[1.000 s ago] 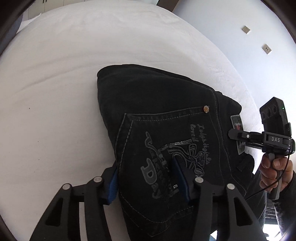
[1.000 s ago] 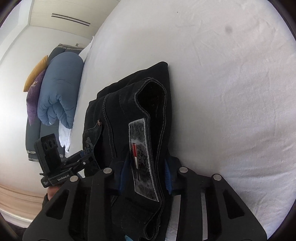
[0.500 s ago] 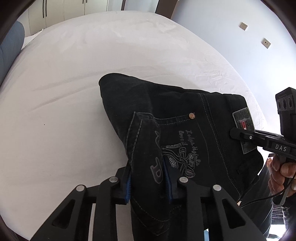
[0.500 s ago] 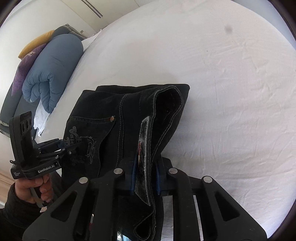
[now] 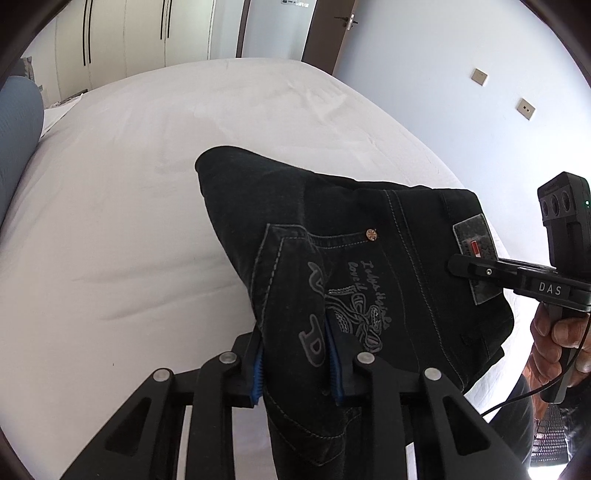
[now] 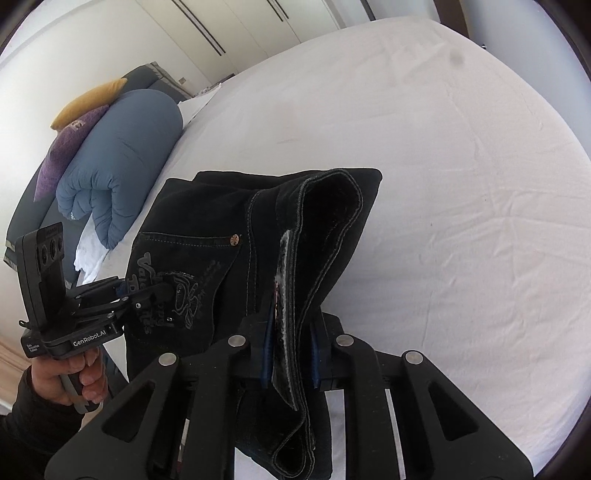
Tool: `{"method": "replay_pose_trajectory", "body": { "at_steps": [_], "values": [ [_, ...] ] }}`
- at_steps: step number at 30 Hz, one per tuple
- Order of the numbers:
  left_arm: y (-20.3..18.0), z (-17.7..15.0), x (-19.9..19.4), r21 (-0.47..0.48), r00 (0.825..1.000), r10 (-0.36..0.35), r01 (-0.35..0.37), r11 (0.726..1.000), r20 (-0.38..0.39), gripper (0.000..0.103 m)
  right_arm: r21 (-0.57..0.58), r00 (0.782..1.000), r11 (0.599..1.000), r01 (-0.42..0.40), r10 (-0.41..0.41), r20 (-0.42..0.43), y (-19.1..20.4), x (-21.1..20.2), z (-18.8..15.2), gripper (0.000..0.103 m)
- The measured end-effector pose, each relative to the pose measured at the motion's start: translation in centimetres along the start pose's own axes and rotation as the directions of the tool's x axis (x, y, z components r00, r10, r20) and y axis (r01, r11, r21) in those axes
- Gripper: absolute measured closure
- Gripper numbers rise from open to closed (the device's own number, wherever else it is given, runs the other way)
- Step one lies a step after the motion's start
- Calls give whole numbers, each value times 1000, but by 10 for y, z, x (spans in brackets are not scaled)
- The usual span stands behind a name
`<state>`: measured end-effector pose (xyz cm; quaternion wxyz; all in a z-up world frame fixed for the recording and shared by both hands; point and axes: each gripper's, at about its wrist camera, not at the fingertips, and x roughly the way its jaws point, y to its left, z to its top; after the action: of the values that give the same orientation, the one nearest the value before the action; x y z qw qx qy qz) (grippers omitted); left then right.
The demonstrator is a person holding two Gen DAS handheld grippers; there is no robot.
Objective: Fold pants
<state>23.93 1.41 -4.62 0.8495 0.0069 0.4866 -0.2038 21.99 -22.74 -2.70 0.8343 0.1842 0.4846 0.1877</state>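
Observation:
Black jeans (image 5: pixel 332 229) with grey embroidery on the back pocket lie folded on a white bed (image 5: pixel 147 184). My left gripper (image 5: pixel 295 363) is shut on the pocket side of the jeans and lifts that edge. My right gripper (image 6: pixel 290 352) is shut on the waistband by the grey label patch (image 6: pixel 282 280) and lifts it too. The jeans also show in the right wrist view (image 6: pixel 207 210), their far end resting on the sheet. The right gripper shows in the left wrist view (image 5: pixel 465 266); the left gripper shows in the right wrist view (image 6: pixel 151 299).
A rolled blue duvet (image 6: pixel 122 155) with purple and yellow cushions (image 6: pixel 66 147) lies at the head of the bed. White wardrobes (image 5: pixel 129 37) and a dark door (image 5: pixel 325 33) stand beyond the bed. A pale wall (image 5: pixel 480 92) runs along the right.
Both grippers closed on the jeans and lifted the near edge upward and back. The cameras now look higher, showing wardrobes and door. The far fold stays on the sheet.

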Motion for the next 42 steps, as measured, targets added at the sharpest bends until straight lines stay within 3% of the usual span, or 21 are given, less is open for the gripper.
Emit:
{"method": "replay_pose_trajectory", "body": {
  "at_steps": [5,10,13,14,17,22,27,29,31,32,33,36,38,40,42],
  "values": [
    [18,22,43,-5,999,-11,11,1000,-33,74,96,999,995,-30,33,-28,-44,32,38,89],
    [24,10,91,-39,995,-30,26,999,-96,68,156,995,988,-16,32,-99,-88,72,49,88],
    [38,0,99,-69,993,-65,58,996,-94,54,241,986,967,-88,120,-120,-122,87,45,80],
    [38,-4,99,-71,994,-64,57,996,-92,46,285,977,947,-145,183,-109,-137,90,42,80],
    [53,-10,100,-106,992,-105,98,989,-68,43,304,962,925,-229,263,-75,-154,88,37,80],
    [80,-25,85,-119,992,-119,115,986,-28,34,312,961,917,-250,275,-38,-171,62,24,70],
    [98,-39,58,-155,996,-89,90,984,15,32,359,979,910,-205,190,77,-181,20,17,65],
    [94,-46,46,-147,997,-63,68,987,41,32,331,946,888,-319,279,163,-170,-4,14,65],
    [87,-55,30,-133,996,-46,55,990,73,30,287,919,875,-389,346,191,-151,-13,10,65],
    [79,-55,22,-129,995,-32,45,991,98,23,273,908,867,-416,379,182,-142,-12,6,65],
    [48,-39,21,-125,993,-17,32,992,118,15,264,903,864,-428,397,164,-137,-9,3,65],
    [27,-48,-12,-105,978,22,0,994,205,2,258,937,902,-346,348,39,-120,22,-15,65],
    [14,-54,-34,-111,966,44,-16,994,256,0,290,957,917,-275,291,-14,-128,38,-29,67],
    [3,-54,-56,-133,951,71,-32,991,300,0,320,954,900,-294,296,46,-141,30,-43,70],
    [0,-66,-83,-143,927,131,-85,986,351,0,346,970,906,-243,222,101,-142,8,-52,62]
  ]
}}
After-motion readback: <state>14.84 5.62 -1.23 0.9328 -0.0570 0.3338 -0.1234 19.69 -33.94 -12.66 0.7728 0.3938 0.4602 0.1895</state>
